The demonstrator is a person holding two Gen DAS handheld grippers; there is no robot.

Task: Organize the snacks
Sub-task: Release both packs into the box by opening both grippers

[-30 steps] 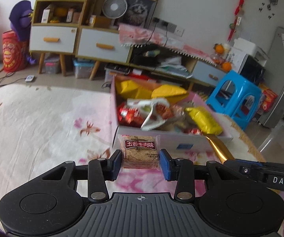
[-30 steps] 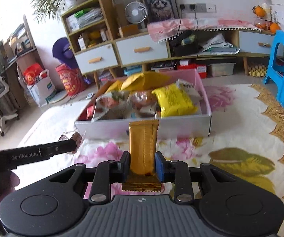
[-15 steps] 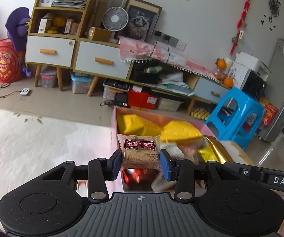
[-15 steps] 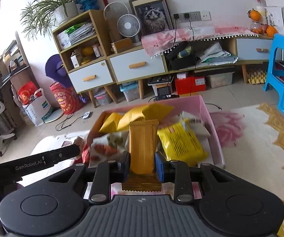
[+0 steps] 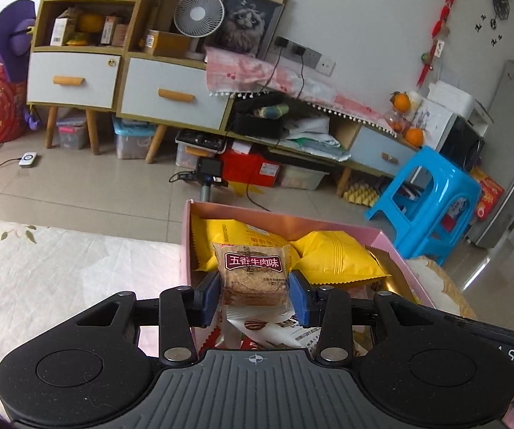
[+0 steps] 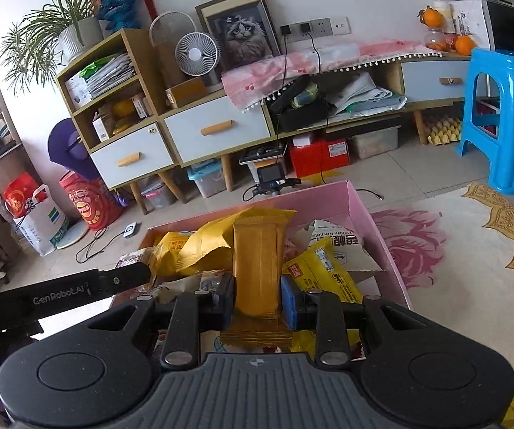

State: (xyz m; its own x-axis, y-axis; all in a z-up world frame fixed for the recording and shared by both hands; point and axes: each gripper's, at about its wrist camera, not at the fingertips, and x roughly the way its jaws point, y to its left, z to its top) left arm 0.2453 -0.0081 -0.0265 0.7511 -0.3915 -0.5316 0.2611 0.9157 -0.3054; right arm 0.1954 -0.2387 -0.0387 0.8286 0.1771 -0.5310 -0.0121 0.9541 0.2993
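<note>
My left gripper point(image 5: 254, 295) is shut on a brown cracker packet point(image 5: 253, 274) with a dark red label, held over the near left part of the pink snack box point(image 5: 186, 239). My right gripper point(image 6: 257, 298) is shut on a long gold wafer bar point(image 6: 257, 264), held upright over the same pink box point(image 6: 360, 207). The box holds several packets, among them yellow bags point(image 5: 332, 255) and a yellow packet point(image 6: 323, 277). The left gripper's side shows in the right wrist view point(image 6: 78, 286) at the box's left edge.
The box sits on a floral cloth point(image 5: 60, 271) with a gold-patterned part point(image 6: 471, 250) to the right. Beyond the table edge stand a low cabinet point(image 5: 157, 89), a camera on a stand point(image 6: 273, 175) and a blue stool point(image 6: 500, 118).
Both grippers have moved forward and up, from in front of the box to above its contents. Each keeps its snack.
</note>
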